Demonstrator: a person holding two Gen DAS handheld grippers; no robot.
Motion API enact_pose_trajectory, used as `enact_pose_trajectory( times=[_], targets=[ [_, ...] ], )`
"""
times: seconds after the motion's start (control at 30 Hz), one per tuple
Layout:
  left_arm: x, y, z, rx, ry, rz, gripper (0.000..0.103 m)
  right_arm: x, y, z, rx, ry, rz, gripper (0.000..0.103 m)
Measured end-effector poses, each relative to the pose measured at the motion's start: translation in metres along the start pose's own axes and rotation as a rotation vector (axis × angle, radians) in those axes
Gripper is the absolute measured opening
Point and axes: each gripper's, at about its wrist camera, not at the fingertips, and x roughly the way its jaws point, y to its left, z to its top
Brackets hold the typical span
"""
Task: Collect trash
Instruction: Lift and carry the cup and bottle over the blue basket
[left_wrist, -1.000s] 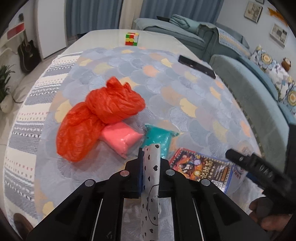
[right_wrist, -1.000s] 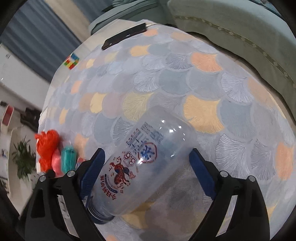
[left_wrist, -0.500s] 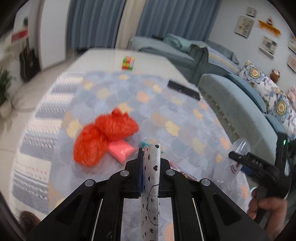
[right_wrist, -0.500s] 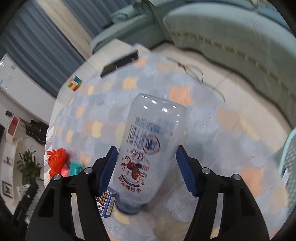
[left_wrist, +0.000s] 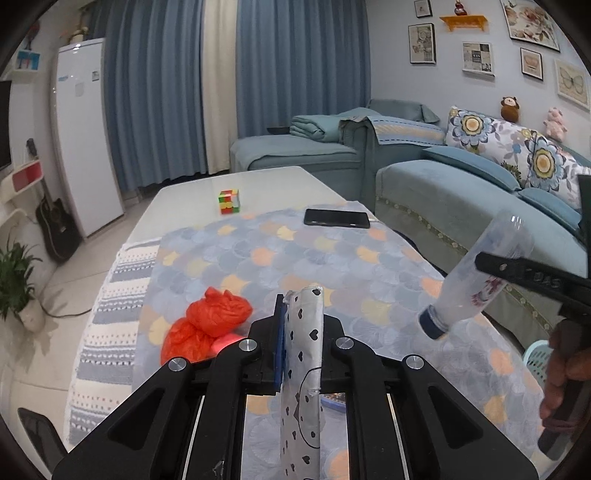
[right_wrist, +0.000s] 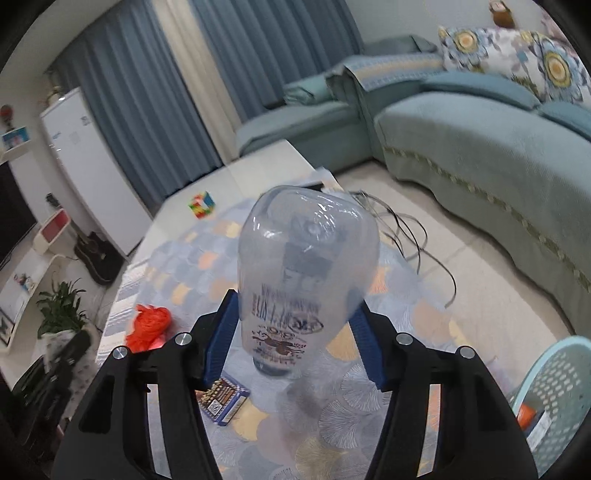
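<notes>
A: Currently, what does the left gripper (left_wrist: 300, 325) hold?

B: A flat silver wrapper (left_wrist: 301, 373) printed with small black hearts. The jaws stand narrow and are easing open slightly, yet the wrapper stays pinched between them. It stands upright in the grip, above the near edge of the table (left_wrist: 192, 192).

A: And the right gripper (right_wrist: 295, 339)?

B: It is clamped on a clear plastic bottle (right_wrist: 306, 258). The blue pads (right_wrist: 221, 343) press on the labelled section from both sides, and the jaws are closing further on it. The bottle is held clear of the tablecloth (left_wrist: 332, 258), cap end down and base pointing up and away. In the left wrist view the same bottle (left_wrist: 480, 280) appears tilted at the right, with a hand (left_wrist: 565, 369) on the gripper handle below it.

A: Which items remain on the table?

B: Two crumpled red plastic bags (left_wrist: 207, 328) lie touching each other on the near left of the tablecloth. A pink packet (left_wrist: 225, 341) shows just beside them, mostly hidden by the left gripper. A printed blue box (right_wrist: 221, 400) lies flat on the cloth beneath the bottle. Farther back are a black phone (left_wrist: 336, 218) on the cloth edge and a puzzle cube (left_wrist: 229, 201) on the bare tabletop.

A: Is a bin visible?

B: A light teal perforated basket (right_wrist: 554, 384) stands on the floor at the lower right, beside the table. Something orange lies inside it; what it is cannot be told.
</notes>
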Motion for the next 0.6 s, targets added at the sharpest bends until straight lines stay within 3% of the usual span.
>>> enact_pose_trajectory(
  times=[0.27, 0.6],
  targets=[
    [-0.009, -0.005, 0.000, 0.015, -0.047, 0.002, 0.010, -0.041, 0.014, 0.001, -0.090, -0.081, 0.019, 0.056],
    [-0.024, -0.025, 0.002, 0.048, -0.075, -0.053, 0.010, -0.076, 0.019, -0.001, -0.162, -0.133, -0.050, 0.056]
  ],
)
